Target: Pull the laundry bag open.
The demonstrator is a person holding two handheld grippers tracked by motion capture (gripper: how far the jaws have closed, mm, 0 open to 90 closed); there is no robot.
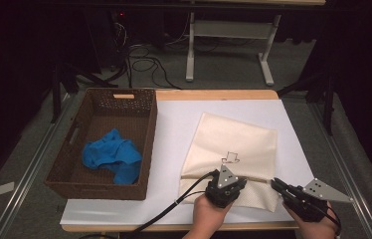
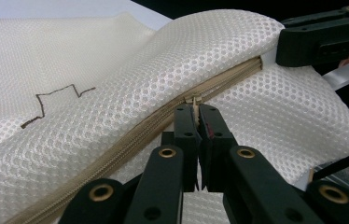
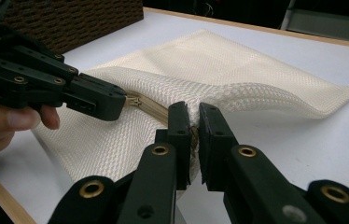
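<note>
High view shows a cream mesh laundry bag [image 1: 233, 149] lying flat on the white table cover [image 1: 174, 124], right of centre, its long axis running from about 6 o'clock up to 12 o'clock with a slight lean toward 1. Its tan zipper [image 2: 163, 121] runs across the near end, roughly from 9 to 3 o'clock. The left gripper [image 1: 228, 185] sits at the bag's 6 o'clock edge, its jaws pinched narrow on the zipper pull [image 2: 195, 103]. The right gripper [image 1: 278, 185] lies at the bag's 4 o'clock corner, its jaws clamped on the mesh at the zipper's end, lifting the cloth into a small ridge. At 9 o'clock from the bag stands a brown woven basket [image 1: 146, 149], just beside it, holding a crumpled blue cloth [image 1: 112, 155].
</note>
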